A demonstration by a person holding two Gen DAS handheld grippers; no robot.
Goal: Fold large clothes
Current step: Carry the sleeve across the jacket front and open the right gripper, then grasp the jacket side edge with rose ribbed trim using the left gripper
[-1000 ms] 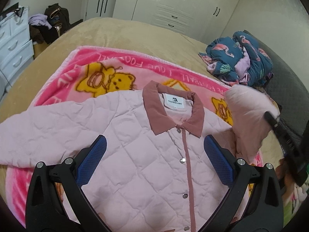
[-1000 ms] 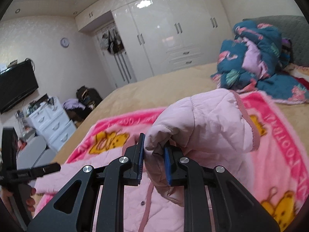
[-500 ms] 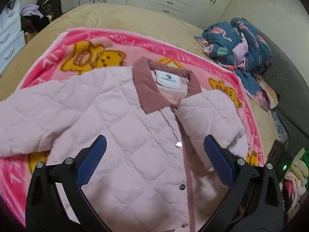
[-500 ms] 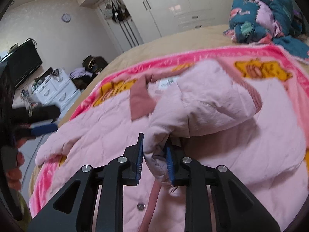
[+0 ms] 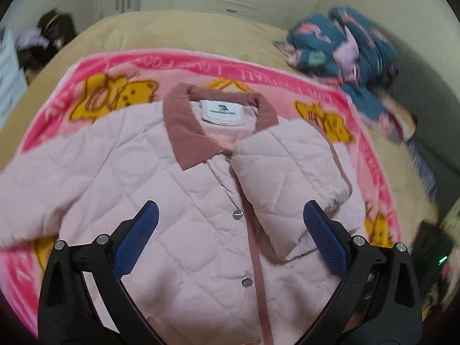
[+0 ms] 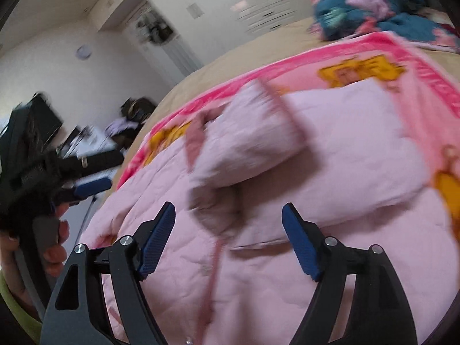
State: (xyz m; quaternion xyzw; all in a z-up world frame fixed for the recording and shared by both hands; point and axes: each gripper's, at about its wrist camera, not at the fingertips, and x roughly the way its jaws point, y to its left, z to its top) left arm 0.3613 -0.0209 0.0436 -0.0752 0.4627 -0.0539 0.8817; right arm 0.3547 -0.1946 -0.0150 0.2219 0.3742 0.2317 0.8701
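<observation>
A pale pink quilted jacket [image 5: 161, 189] with a dusty-rose collar [image 5: 184, 126] lies front up on a pink bear-print blanket [image 5: 120, 72]. Its right sleeve [image 5: 290, 178] is folded across the chest; the other sleeve [image 5: 34, 184] stretches out left. My left gripper [image 5: 230, 241] hovers open over the button placket with nothing between its fingers. In the right wrist view the folded sleeve [image 6: 247, 149] rests on the jacket [image 6: 345, 143] ahead of my right gripper [image 6: 228, 243]. Its jaws are opening and the blue pads touch no cloth. The left gripper [image 6: 92, 187] shows at the left edge, in a hand.
The blanket lies on a tan bedspread [image 5: 172, 31]. A heap of dark blue patterned clothes [image 5: 345, 46] sits at the bed's far right. White wardrobes [image 6: 258, 3] line the far wall, and a dresser with bags [image 5: 43, 43] stands left of the bed.
My right gripper carried the sleeve down onto the jacket's chest and let it go, its fingers now spread. My left gripper moved lower and closer over the jacket front.
</observation>
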